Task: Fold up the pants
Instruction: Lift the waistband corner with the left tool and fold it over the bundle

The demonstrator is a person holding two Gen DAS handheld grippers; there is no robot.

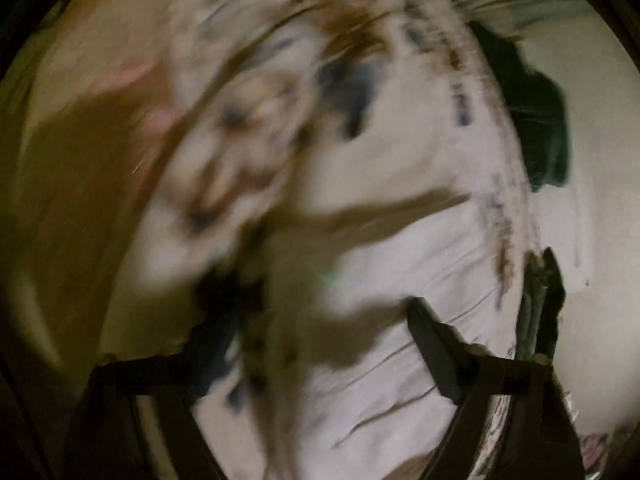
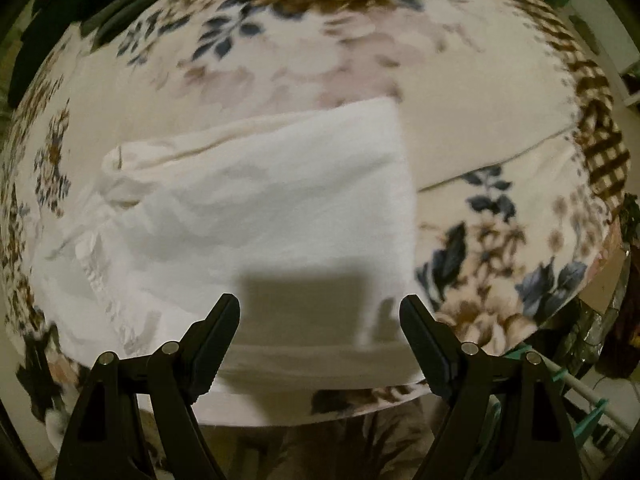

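The white pants (image 2: 260,208) lie folded into a thick rectangle on a floral-print cover (image 2: 500,140). Their gathered waistband is at the left and a straight folded edge at the right. My right gripper (image 2: 320,300) points down over their near edge, open, with nothing between its fingers; its shadow falls on the cloth. The left wrist view is heavily blurred. In it my left gripper (image 1: 316,300) hangs over wrinkled white fabric (image 1: 380,360). Its fingers stand apart and I see nothing pinched between them.
The cover's rounded front edge (image 2: 320,412) runs just beneath my right gripper, with patterned cloth (image 2: 360,448) below it. Dark green items (image 2: 80,0) lie at the far left, and a dark green cloth (image 1: 536,120) shows in the left view. A teal rack (image 2: 580,400) stands at the lower right.
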